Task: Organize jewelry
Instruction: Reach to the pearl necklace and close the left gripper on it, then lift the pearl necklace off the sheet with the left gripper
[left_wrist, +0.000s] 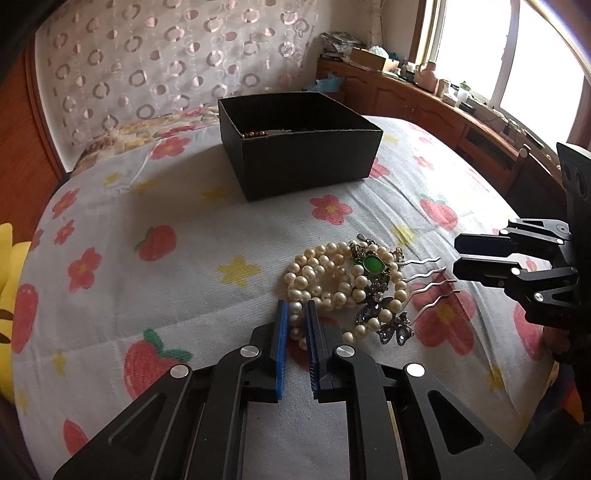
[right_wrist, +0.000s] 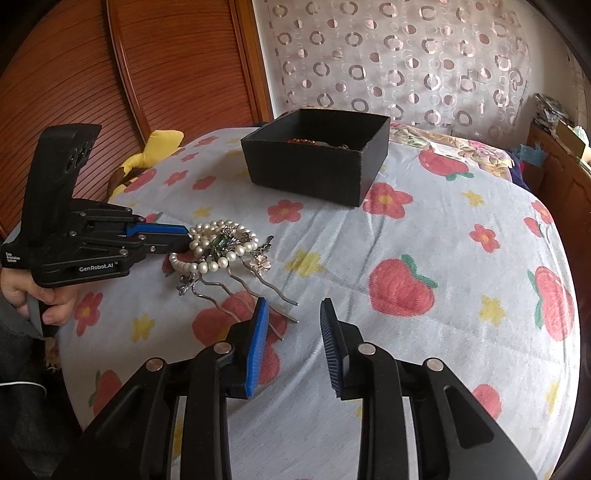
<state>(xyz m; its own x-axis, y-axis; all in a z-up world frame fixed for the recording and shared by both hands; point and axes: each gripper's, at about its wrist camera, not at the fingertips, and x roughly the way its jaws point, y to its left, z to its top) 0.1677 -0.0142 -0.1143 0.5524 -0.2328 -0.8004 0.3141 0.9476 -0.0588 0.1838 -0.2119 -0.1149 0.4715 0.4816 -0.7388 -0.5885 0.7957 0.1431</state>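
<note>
A heap of jewelry lies on the flowered bedspread: a pearl necklace (left_wrist: 317, 273) (right_wrist: 218, 240), a green-stone brooch (left_wrist: 371, 263) (right_wrist: 221, 242), a purple crystal flower piece (left_wrist: 391, 328) and silver wavy hair pins (left_wrist: 428, 280) (right_wrist: 236, 284). My left gripper (left_wrist: 295, 306) (right_wrist: 186, 236) is shut on a strand of the pearl necklace at the heap's near edge. My right gripper (right_wrist: 291, 306) (left_wrist: 458, 254) stands open beside the pin tips with nothing between its pads. Behind the heap sits an open black box (left_wrist: 303, 166) (right_wrist: 314, 170) with some beads inside.
The bedspread (right_wrist: 443, 229) spreads wide to the right of the heap. A yellow plush toy (right_wrist: 162, 147) lies by the wooden headboard (right_wrist: 166, 66). A cluttered wooden cabinet (left_wrist: 424, 96) runs under the window. A person's hand (right_wrist: 48, 299) holds the left gripper's handle.
</note>
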